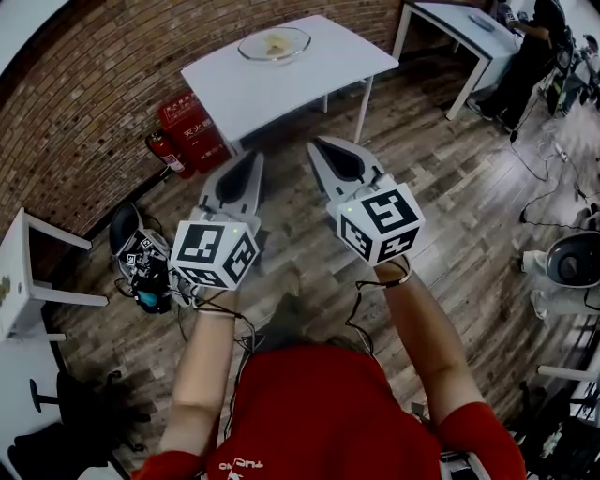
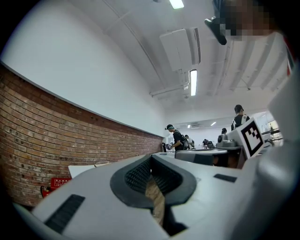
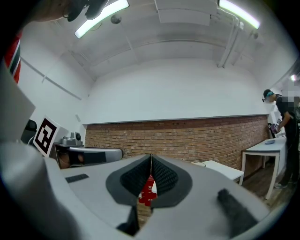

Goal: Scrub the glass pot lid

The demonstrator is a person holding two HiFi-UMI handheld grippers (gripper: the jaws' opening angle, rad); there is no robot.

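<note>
Head view: left tongs (image 1: 252, 159) and right tongs (image 1: 318, 146) point level, side by side, toward a white table (image 1: 328, 67) well ahead of them. The glass lid (image 1: 274, 43) lies there, likely set out for scrubbing.

Left gripper view: left tongs (image 2: 151, 158) are closed tight on nothing, probably because nothing is within reach.

Right gripper view: right tongs (image 3: 150, 156) are likewise closed and empty, and a red box (image 3: 148, 190) shows beyond their tips.

wall: brick wall (image 1: 84, 103) left of left claw (image 1: 251, 157) | white table (image 1: 319, 70) ahead | wood floor (image 1: 441, 216) below | strip lights (image 3: 236, 13) overhead
</note>
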